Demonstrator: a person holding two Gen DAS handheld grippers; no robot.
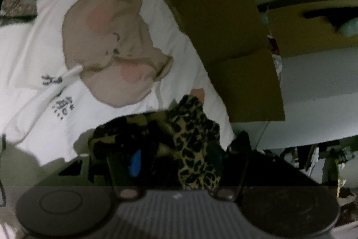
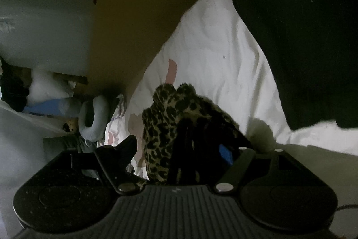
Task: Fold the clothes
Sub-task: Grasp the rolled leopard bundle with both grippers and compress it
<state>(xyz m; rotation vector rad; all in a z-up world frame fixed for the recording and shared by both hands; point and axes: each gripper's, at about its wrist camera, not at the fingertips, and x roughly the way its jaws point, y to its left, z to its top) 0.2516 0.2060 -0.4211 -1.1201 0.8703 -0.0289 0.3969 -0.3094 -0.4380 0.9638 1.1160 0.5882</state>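
I see one leopard-print garment (image 1: 194,140), both my left gripper (image 1: 176,162) and right gripper (image 2: 190,156) clamped on it; white bedding (image 1: 44,41) lies open beyond.

Left gripper (image 1: 176,162) fingertips buried in the bunched leopard-print garment (image 1: 192,138) — jaw gap not readable. Right gripper (image 2: 179,156) the same: cloth (image 2: 165,118) covers the tips. Garment's lower part is hidden behind both gripper bodies. Bear-print bedding (image 1: 107,41) cut off at left edge. Dark mass (image 2: 302,26) at upper right — underexposed, unidentifiable.
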